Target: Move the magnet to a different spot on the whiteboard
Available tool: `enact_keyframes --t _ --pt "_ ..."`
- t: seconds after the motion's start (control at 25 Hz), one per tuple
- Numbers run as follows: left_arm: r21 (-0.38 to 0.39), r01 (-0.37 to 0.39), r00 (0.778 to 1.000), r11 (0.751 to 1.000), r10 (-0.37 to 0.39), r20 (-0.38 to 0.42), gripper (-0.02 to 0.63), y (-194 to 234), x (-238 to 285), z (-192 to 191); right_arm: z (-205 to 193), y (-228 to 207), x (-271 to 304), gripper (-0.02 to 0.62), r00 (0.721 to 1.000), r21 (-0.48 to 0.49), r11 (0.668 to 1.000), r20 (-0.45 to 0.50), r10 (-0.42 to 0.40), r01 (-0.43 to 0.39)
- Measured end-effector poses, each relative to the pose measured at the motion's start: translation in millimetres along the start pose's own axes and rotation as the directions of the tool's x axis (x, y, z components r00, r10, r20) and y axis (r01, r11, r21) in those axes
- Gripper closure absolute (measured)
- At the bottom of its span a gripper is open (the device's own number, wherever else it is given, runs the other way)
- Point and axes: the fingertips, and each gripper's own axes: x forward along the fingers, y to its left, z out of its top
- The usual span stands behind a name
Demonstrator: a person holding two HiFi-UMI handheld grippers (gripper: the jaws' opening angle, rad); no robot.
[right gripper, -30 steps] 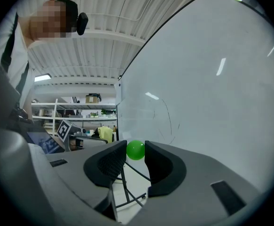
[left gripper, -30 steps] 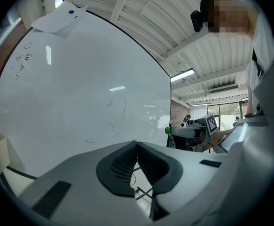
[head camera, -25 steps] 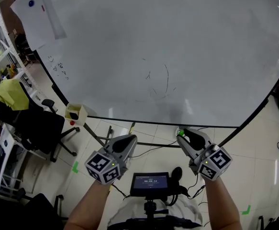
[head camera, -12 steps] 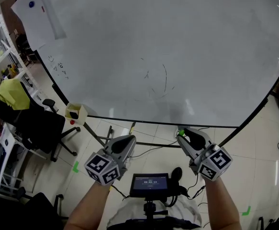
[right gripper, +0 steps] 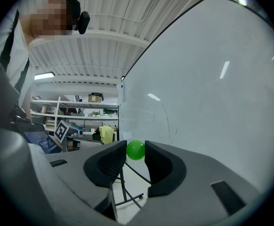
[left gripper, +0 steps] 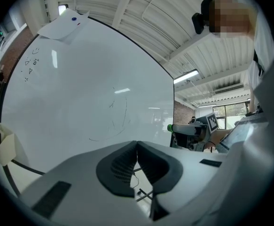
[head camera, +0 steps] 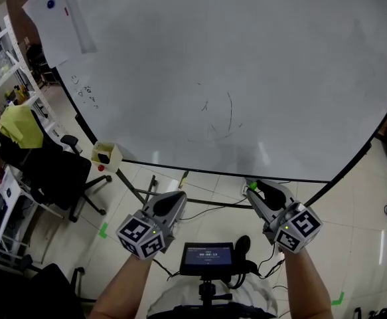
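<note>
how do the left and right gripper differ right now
Jaws: the left gripper's are pressed together, while the right gripper's stand apart.
Load: the left gripper is empty, while the right gripper is clamped on a green magnet.
Both are held out in front of the whiteboard, pointing toward it without touching it.

The whiteboard point(head camera: 246, 65) stood ahead, with a paper sheet point(head camera: 57, 18) on its upper left corner and a box point(head camera: 105, 156) at its lower left edge. Left of the board a chair point(head camera: 50, 171) stood on the floor point(head camera: 379, 231), a cloth point(head camera: 19, 126) over its back. Below the board's lower edge, the left claw point(head camera: 178, 195) lay left of the right claw point(head camera: 253, 187), the magnet point(right gripper: 136, 150) between the right one's jaws. A screen point(head camera: 208, 258) sat between and below them in the head view.
</note>
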Motion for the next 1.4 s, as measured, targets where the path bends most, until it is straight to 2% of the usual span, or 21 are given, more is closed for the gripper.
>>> enact_keyframes --t 0.44,0.88,1.04,1.4 --pt "0.002 -0.021 1.0 1.0 0.021 -0.002 0.577 2 2 -8 10 -18 -2 0.443 0.999 -0.114 0.993 -0.041 -0.025 0.02" --pt "-0.024 -0.066 0.998 0.998 0.066 0.008 0.578 17 -1 -8 35 -49 17 0.443 0.995 -0.251 0.966 -0.068 -0.079 0.06" --pt "-0.033 -0.077 0.997 0.996 0.077 0.013 0.577 20 0 -6 43 -65 26 0.443 0.989 -0.333 0.94 -0.093 -0.114 0.077" --pt "-0.064 -0.115 0.993 0.991 0.116 0.007 0.578 36 -5 -17 61 -90 53 0.443 0.974 -0.509 0.857 -0.14 -0.176 0.082"
